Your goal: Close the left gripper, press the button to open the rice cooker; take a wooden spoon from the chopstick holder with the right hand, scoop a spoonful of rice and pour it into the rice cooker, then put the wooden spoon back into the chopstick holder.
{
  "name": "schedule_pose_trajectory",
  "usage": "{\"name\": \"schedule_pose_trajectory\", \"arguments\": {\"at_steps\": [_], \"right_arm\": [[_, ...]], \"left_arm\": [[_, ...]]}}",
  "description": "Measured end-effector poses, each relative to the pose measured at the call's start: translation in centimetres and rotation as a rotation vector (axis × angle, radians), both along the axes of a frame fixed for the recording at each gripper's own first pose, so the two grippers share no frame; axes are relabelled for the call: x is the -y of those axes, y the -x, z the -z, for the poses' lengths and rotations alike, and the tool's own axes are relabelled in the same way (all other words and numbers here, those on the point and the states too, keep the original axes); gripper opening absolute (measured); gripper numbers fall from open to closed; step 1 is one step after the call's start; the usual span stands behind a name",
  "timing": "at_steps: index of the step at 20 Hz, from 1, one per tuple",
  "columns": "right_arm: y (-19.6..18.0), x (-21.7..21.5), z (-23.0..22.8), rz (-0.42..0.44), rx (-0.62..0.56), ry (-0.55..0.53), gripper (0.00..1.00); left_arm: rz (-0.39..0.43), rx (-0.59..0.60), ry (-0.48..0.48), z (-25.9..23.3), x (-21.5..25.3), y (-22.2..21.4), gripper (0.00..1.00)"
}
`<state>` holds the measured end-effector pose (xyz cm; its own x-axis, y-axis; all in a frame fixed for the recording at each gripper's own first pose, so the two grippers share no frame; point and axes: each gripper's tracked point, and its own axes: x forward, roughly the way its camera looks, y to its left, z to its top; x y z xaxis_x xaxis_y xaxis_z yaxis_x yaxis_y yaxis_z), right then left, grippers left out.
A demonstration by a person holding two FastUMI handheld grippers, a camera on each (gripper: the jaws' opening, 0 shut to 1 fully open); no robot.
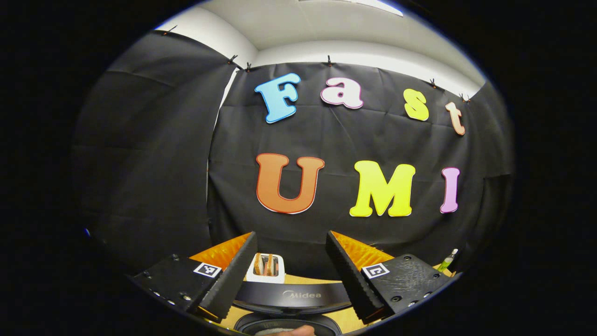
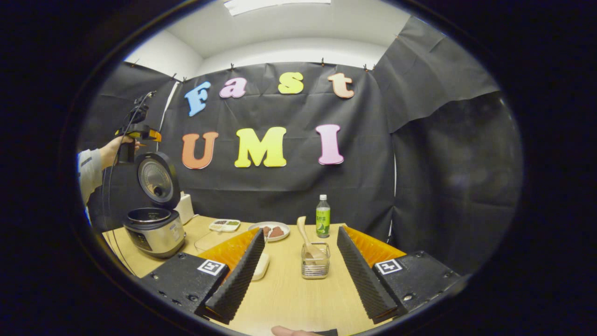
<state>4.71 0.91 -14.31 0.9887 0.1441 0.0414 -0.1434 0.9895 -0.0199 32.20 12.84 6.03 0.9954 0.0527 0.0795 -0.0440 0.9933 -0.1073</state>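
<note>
The rice cooker [image 2: 151,228] stands at the table's left with its lid [image 2: 157,179] swung up. In the left gripper view the raised lid [image 1: 289,295] lies just below my left gripper [image 1: 291,275], which is open and holds nothing. In the right gripper view a hand holds that left gripper [image 2: 135,129] above the cooker. A wooden spoon [image 2: 305,233] stands in the wire chopstick holder [image 2: 315,267], straight ahead of my right gripper [image 2: 298,275]. The right gripper is open and short of the holder. A white dish [image 2: 261,267] is partly hidden behind its left finger.
A green bottle [image 2: 322,216], a plate of food [image 2: 273,231], a small tray [image 2: 225,225] and a clear glass dish [image 2: 210,240] sit on the wooden table [image 2: 289,298]. A white toaster [image 1: 267,269] stands behind the cooker. Black cloth walls close the booth.
</note>
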Motion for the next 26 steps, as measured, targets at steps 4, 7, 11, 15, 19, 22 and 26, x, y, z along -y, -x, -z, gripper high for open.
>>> {"name": "schedule_pose_trajectory", "arguments": {"at_steps": [4, 7, 11, 15, 19, 22, 26], "right_arm": [[0.9, -0.1, -0.1, 0.007, 0.008, -0.009, 1.00], [1.2, 0.2, 0.3, 0.014, 0.001, -0.011, 1.00], [2.0, 0.4, 0.2, 0.011, 0.009, -0.013, 0.99], [2.9, 1.4, 1.1, 0.012, 0.001, -0.042, 1.00], [4.1, 2.1, 0.7, 0.016, 0.010, -0.051, 1.00], [5.3, 2.2, 0.1, 0.012, 0.037, -0.031, 1.00], [5.9, 1.6, -0.2, 0.002, 0.051, -0.024, 1.00]], "left_arm": [[0.036, -0.057, -0.018, 2.0, 1.8, -1.0, 0.94], [0.035, -0.140, -0.030, 4.3, 1.8, -1.0, 0.94], [0.012, -0.177, -0.082, 5.1, 1.0, -0.6, 0.95], [-0.017, -0.187, -0.106, 5.5, 0.7, 0.5, 0.96], [-0.052, -0.145, -0.115, 5.8, 0.7, 1.5, 0.97], [-0.048, -0.154, -0.109, 6.3, 0.8, 3.0, 0.98], [-0.055, -0.158, -0.111, 7.1, 0.8, 5.1, 1.00]]}}
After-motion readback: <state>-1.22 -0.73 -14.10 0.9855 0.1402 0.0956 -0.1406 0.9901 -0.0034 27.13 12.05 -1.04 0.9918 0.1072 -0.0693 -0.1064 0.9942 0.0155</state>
